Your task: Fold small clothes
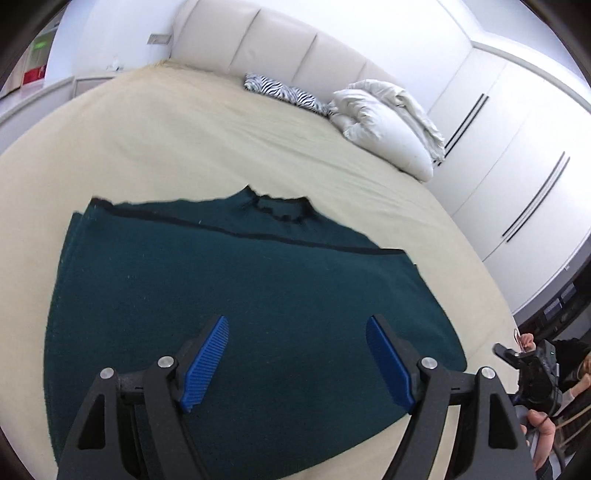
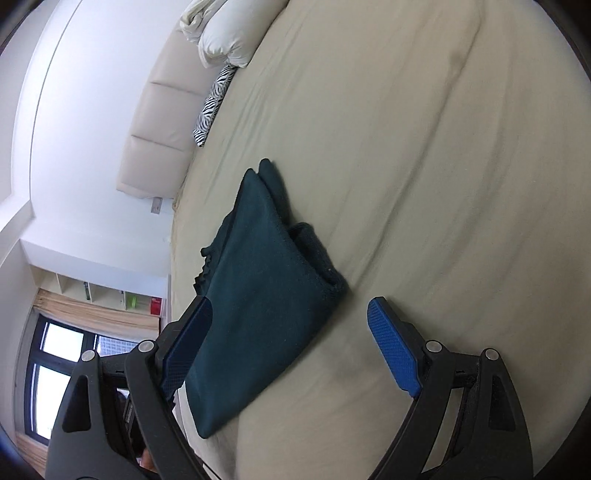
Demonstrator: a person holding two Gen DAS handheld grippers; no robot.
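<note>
Dark green sweater [image 1: 221, 288] folded flat on bed [image 1: 184, 140], centre frame. Left claw [image 1: 297, 360] wide, empty, above hem. Right claw [image 2: 290, 347] wide, empty, at sweater's edge. Open sheet upper right.

Right gripper [image 2: 290, 328] is wide open over the bed [image 2: 424, 166], nothing pinched. The dark green top [image 2: 258, 295] lies folded on the beige sheet, partly between the blue pads [image 2: 391, 350]. Up by the headboard [image 2: 155, 129] there's a white pillow [image 2: 229, 33] and a zebra cushion [image 2: 212, 107]

A beige bed [image 1: 229, 140] carries a folded dark-green garment [image 1: 229, 280], white pillows [image 1: 380, 125] and a zebra-print cushion [image 1: 284, 92].
</note>
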